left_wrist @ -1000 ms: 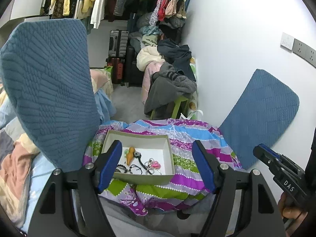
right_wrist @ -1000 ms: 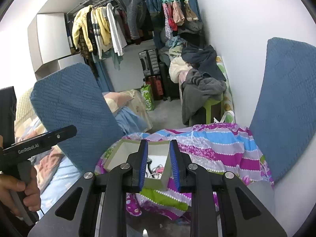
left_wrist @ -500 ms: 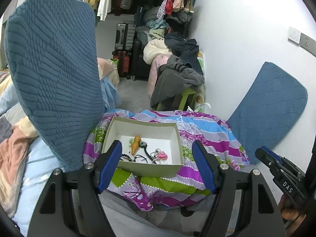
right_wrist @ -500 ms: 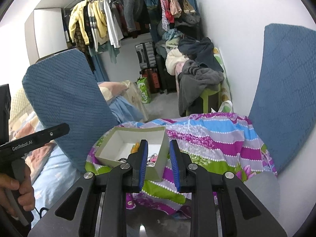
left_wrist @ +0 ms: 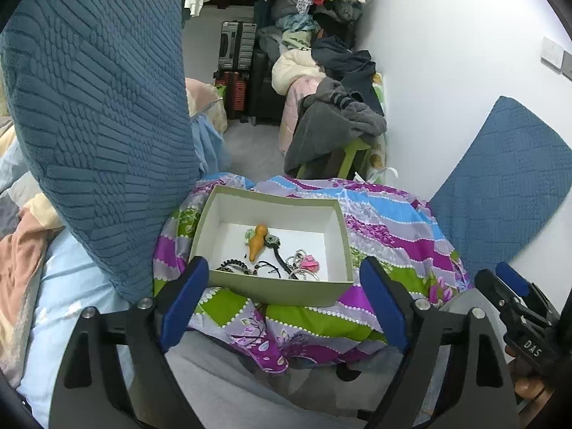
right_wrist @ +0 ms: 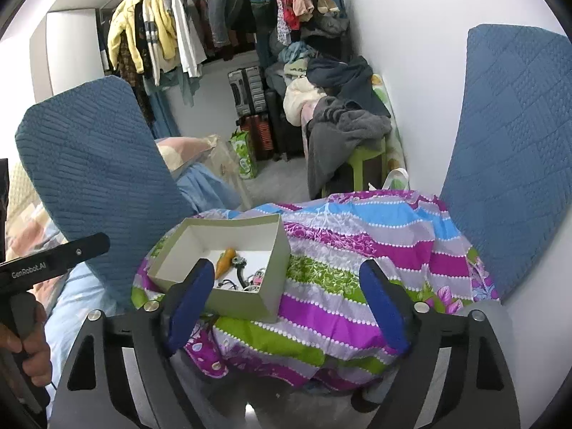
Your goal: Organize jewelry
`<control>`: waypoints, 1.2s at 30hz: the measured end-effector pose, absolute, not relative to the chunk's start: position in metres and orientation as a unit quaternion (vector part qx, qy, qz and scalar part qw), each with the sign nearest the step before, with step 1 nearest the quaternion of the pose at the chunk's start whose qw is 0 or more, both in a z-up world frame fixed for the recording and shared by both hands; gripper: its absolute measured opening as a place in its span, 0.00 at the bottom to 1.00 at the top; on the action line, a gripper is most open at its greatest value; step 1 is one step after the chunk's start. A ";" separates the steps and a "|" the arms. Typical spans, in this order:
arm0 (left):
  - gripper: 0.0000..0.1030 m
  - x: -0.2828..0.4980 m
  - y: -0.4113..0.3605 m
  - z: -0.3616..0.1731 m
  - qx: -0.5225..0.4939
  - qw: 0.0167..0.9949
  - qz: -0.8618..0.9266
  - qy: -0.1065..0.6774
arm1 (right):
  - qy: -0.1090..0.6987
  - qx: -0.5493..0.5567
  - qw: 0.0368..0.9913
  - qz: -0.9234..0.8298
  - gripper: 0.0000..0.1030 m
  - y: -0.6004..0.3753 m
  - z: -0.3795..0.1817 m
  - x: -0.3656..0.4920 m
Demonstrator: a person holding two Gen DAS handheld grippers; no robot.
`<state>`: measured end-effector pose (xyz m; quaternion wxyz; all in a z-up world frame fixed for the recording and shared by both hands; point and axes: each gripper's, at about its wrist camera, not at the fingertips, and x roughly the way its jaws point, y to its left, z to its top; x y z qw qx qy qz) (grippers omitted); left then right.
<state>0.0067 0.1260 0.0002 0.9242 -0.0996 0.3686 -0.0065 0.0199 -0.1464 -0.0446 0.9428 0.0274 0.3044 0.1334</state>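
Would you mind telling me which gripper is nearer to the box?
Left. The left gripper frames the box just before it; the right gripper hangs to its right.

Your left wrist view: looks forward and down, box (left_wrist: 275, 246) near at 12 o'clock | your right wrist view: same facing, box (right_wrist: 228, 268) at 11 o'clock | shared: box, striped cloth (left_wrist: 389, 236), clothes rack (right_wrist: 171, 32).

Box (left_wrist: 271, 287): on the spread cloth (left_wrist: 389, 236), ahead of the left tongs (left_wrist: 282, 302), between their tips; ahead-left of the right tongs (right_wrist: 289, 304). Jewelry (left_wrist: 282, 262): inside the box, toward its near wall. Cushions: one left (left_wrist: 96, 114), one right (left_wrist: 500, 186). Stool (left_wrist: 352, 155): beyond the cloth.
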 end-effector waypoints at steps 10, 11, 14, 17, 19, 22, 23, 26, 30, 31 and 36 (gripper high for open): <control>0.85 0.016 0.121 -0.001 -0.100 0.922 -0.001 0.373 | 0.312 0.028 0.943 0.110 1.00 -0.152 -0.054 0.033; 0.85 0.017 0.121 0.001 -0.109 0.920 -0.001 0.376 | 0.312 0.028 0.944 0.108 1.00 -0.152 -0.054 0.033; 0.85 0.016 0.117 0.010 -0.099 0.926 0.009 0.364 | 0.312 0.021 0.944 0.103 1.00 -0.151 -0.053 0.034; 0.85 0.017 0.115 0.010 -0.094 0.925 0.011 0.367 | 0.307 0.017 0.946 0.100 1.00 -0.152 -0.050 0.032; 0.85 0.017 0.116 0.008 -0.094 0.924 0.016 0.370 | 0.308 0.018 0.946 0.099 1.00 -0.153 -0.050 0.033; 0.85 0.016 0.117 0.006 -0.096 0.923 0.019 0.371 | 0.315 0.018 0.944 0.100 1.00 -0.154 -0.052 0.034; 0.85 0.016 0.117 0.005 -0.095 0.923 0.021 0.371 | 0.315 0.017 0.944 0.100 1.00 -0.154 -0.052 0.033; 0.85 0.015 0.116 0.003 -0.088 0.923 0.016 0.373 | 0.317 0.016 0.943 0.101 1.00 -0.153 -0.052 0.033; 0.85 0.014 0.115 0.002 -0.087 0.923 0.014 0.375 | 0.318 0.011 0.943 0.101 1.00 -0.151 -0.053 0.033; 0.85 0.014 0.115 0.001 -0.087 0.923 0.016 0.375 | 0.319 0.011 0.942 0.102 1.00 -0.150 -0.054 0.033; 0.85 0.011 0.113 0.001 -0.069 0.925 0.044 0.371 | 0.323 0.005 0.941 0.106 1.00 -0.149 -0.058 0.032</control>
